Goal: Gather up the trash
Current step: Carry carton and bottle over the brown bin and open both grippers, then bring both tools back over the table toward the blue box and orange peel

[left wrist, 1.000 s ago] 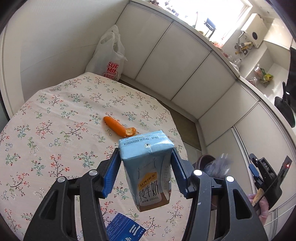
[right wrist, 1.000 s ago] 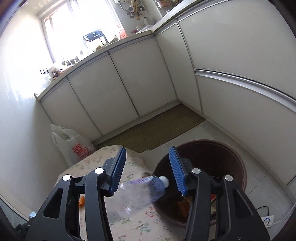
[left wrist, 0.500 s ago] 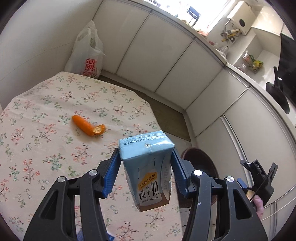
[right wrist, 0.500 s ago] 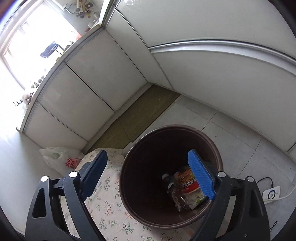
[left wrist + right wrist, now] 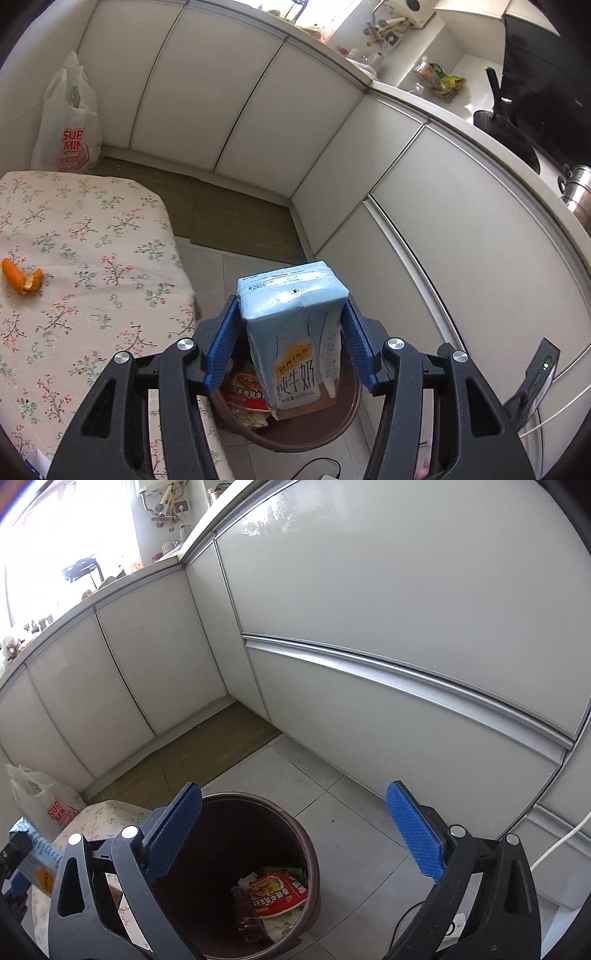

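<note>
The setting is a home kitchen. White base cabinets (image 5: 240, 110) run along two walls and meet at a corner, topped by a countertop (image 5: 413, 96) carrying a black wok (image 5: 506, 129) and a steel pot (image 5: 576, 188). A floral tablecloth (image 5: 92, 277) covers a table beside a brown trash bin (image 5: 258, 849) on grey floor tiles (image 5: 351, 830). A supermarket bag (image 5: 66, 125) stands against the cabinets.

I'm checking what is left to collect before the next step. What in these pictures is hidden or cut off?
- Left wrist view: the milk carton in the left hand-held gripper hides much of the trash bin.
- Left wrist view: the frame edge cuts off the table beyond the orange peel.
- Right wrist view: the right hand-held gripper, open, covers part of the bin's contents.
</note>
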A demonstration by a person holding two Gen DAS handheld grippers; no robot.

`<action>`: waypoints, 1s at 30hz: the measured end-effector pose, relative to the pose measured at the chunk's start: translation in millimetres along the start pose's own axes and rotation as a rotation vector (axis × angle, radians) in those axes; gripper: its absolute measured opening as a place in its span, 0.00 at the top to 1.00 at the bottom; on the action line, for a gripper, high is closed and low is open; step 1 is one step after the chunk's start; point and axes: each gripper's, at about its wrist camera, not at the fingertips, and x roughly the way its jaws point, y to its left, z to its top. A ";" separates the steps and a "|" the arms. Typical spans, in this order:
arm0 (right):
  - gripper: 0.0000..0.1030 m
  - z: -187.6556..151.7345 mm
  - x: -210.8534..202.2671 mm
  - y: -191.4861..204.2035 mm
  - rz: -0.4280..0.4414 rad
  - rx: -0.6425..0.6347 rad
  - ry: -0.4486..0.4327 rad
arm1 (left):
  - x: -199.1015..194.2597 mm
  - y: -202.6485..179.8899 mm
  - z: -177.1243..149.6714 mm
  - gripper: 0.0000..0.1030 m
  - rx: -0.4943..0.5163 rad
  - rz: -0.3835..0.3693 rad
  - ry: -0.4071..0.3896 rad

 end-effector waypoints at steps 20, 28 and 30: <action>0.07 -1.5 -50.8 17.0 0.141 -0.112 -0.133 | -28.7 -19.1 -17.6 0.07 0.236 0.176 -0.086; 0.07 -30.4 -63.4 72.6 0.217 -0.305 -0.080 | -77.2 51.7 -30.0 0.07 0.168 0.307 0.006; 0.07 -40.5 -67.0 87.3 0.243 -0.348 -0.055 | -89.3 72.9 -33.2 0.07 0.143 0.340 0.037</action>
